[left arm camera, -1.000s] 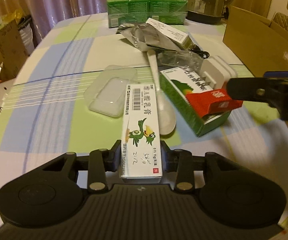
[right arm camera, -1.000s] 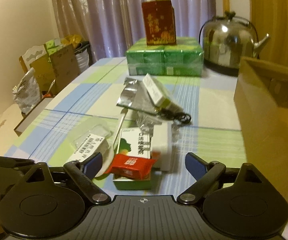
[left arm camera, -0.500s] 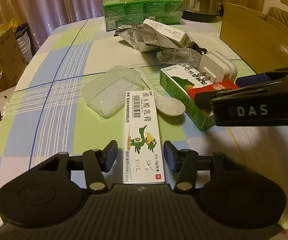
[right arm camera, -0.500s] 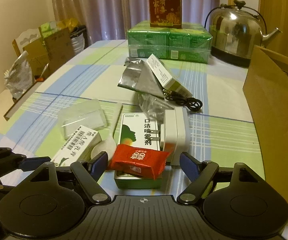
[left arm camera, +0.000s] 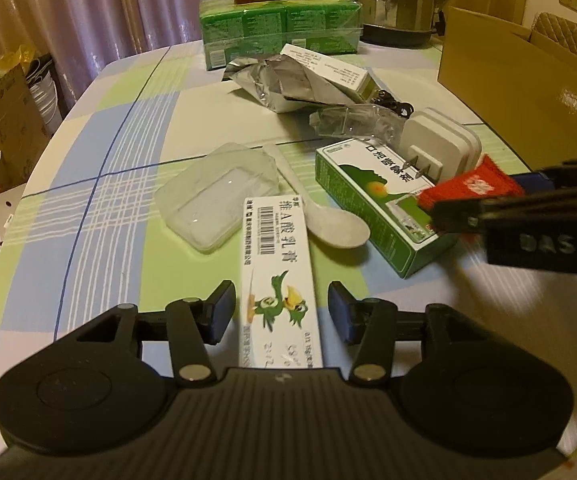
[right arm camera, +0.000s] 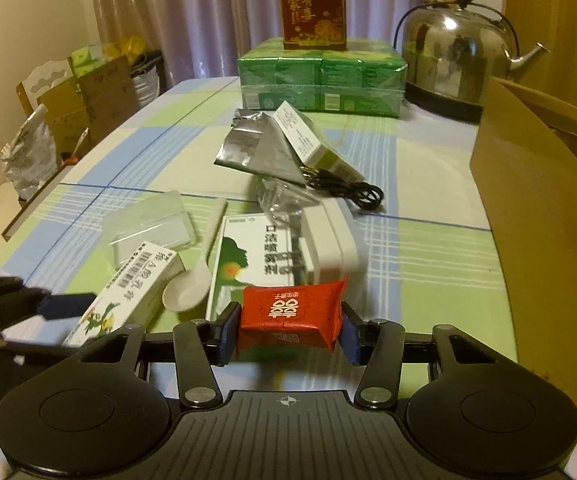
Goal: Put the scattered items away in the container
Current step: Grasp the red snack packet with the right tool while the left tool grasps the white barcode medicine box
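A white ointment box [left arm camera: 276,256] with a green bird print lies flat on the checked tablecloth. My left gripper [left arm camera: 280,316] is open around its near end, with small gaps on both sides. My right gripper [right arm camera: 288,336] is shut on a red packet [right arm camera: 292,316], held just over the near end of a green-and-white medicine box [right arm camera: 248,256]. In the left wrist view the red packet [left arm camera: 472,186] shows at the right, above that box. The open cardboard box [right arm camera: 548,220] stands at the right.
A white spoon [left arm camera: 336,228], a clear plastic tray [left arm camera: 216,200], a white charger [left arm camera: 440,144], a foil pouch [left arm camera: 280,84] and a black cable [right arm camera: 352,192] lie mid-table. Green packs [right arm camera: 320,80] under a red carton [right arm camera: 312,4] and a steel kettle [right arm camera: 456,56] stand behind.
My left gripper opened and let go of the ointment box, which now rests on the cloth. My right gripper moved forward and shut on the red packet.
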Available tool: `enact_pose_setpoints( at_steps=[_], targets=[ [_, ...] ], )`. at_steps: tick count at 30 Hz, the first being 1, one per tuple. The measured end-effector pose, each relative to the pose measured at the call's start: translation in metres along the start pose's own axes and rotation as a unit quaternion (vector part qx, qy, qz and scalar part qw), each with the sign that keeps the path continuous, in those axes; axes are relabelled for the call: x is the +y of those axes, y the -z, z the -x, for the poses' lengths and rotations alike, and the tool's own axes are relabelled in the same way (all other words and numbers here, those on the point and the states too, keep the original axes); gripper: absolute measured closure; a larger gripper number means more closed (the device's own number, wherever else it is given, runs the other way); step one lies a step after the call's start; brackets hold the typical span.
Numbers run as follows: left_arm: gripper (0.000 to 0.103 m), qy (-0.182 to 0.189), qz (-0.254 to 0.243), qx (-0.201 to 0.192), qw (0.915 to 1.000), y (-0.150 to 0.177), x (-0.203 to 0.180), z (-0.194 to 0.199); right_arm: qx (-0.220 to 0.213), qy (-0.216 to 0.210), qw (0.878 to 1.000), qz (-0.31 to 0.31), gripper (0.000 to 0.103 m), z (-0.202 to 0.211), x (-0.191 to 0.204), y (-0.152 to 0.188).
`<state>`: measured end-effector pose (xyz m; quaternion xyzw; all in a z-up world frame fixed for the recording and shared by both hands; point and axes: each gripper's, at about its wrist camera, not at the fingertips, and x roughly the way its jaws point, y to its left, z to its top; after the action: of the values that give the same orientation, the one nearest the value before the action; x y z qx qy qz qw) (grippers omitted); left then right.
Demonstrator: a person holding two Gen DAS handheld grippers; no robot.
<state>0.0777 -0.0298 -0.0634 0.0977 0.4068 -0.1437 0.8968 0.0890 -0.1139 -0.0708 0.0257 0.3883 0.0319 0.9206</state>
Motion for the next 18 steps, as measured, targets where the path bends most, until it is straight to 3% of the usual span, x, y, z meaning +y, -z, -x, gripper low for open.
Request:
enact_pose_setpoints(
  at_steps=[3,5,18],
  targets=[
    [0.059,-0.004,-0.011,0.002,0.9999,0.0,-0.004,-0.002,0.001,0.0,1.0,-0.003,0.056,0.011,-0.007,0.005],
    [0.068,-0.009,-0.014,0.004,0.9999,0.002,-0.005,-0.002,0.003,0.001,1.0,-0.007,0.056,0.018,-0.013,0.01],
    [0.07,-0.021,-0.004,0.002,0.9998,0.011,-0.004,0.024,-0.01,0.001,1.0,-0.02,0.056,0.05,-0.027,0.024]
  ],
)
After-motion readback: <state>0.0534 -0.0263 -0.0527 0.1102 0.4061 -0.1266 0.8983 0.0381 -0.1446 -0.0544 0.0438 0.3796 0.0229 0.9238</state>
